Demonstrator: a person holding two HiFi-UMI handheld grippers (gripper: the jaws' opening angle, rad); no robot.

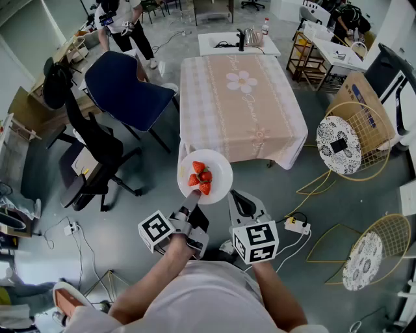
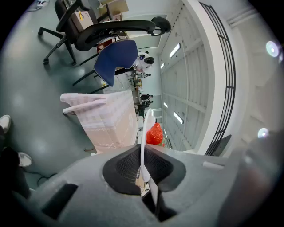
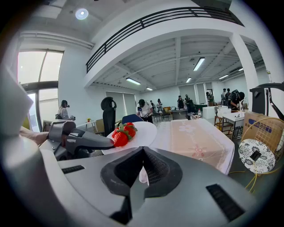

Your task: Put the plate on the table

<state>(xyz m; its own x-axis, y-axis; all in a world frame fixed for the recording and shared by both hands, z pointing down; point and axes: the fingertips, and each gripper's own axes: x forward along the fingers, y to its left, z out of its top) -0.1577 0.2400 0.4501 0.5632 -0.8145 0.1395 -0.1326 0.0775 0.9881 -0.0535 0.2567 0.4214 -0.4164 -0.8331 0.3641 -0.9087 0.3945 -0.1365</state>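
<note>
Bright, even indoor light comes from ceiling strip lights (image 3: pixel 202 63) and a tall window (image 3: pixel 37 75). A round ceiling lamp (image 3: pixel 81 13) glares. Shadows on the floor (image 1: pixel 117 260) are soft. Both gripper views bow strongly and have black corners. The plate (image 2: pixel 143 155) edge nearest the lens is blurred.

The round white plate (image 1: pixel 220 174), carrying red strawberries (image 1: pixel 200 177), is held level in the air by its near rim. It hovers just before the near edge of the table (image 1: pixel 237 104), which wears a pink checked cloth.
</note>
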